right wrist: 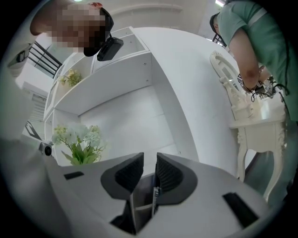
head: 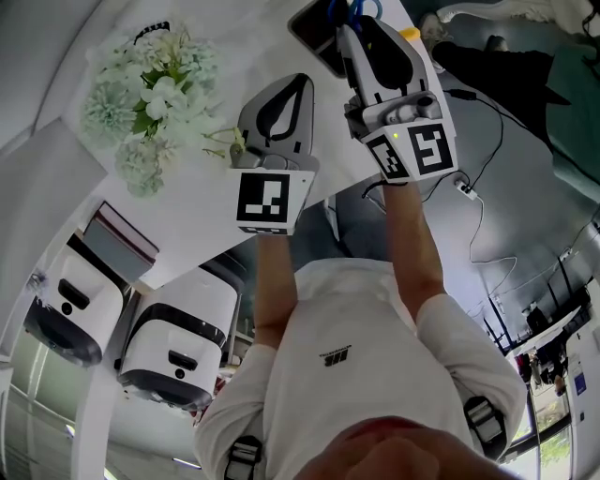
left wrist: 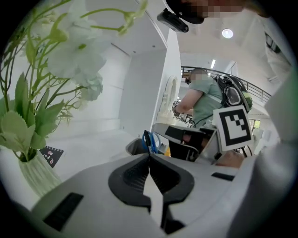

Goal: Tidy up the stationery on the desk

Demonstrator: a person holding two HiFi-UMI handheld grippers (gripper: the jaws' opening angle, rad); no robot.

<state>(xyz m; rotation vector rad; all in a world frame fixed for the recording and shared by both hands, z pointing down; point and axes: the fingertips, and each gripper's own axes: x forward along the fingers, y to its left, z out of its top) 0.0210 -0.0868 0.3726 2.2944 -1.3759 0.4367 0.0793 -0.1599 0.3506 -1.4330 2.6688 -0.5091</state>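
A dark pen holder (head: 314, 37) with blue-handled scissors (head: 354, 9) in it stands at the desk's far edge. My right gripper (head: 354, 28) hangs right over it. In the right gripper view its jaws (right wrist: 150, 158) stand apart; a thin dark pen (right wrist: 154, 197) rests along the right pad, with a gap on its other side and the holder's grey divider (right wrist: 139, 204) below. My left gripper (head: 298, 82) is shut and empty, just left of the right one. In the left gripper view its tips (left wrist: 150, 155) meet, with the holder (left wrist: 137, 146) and scissors (left wrist: 149, 139) just beyond.
A vase of white flowers (head: 150, 94) stands on the white desk (head: 253, 37), left of my left gripper, with a small dark notebook (left wrist: 50, 155) behind it. Two white machines (head: 178, 337) sit below the desk edge. A cable and power strip (head: 466, 187) lie on the floor. Another person (left wrist: 200, 100) stands nearby.
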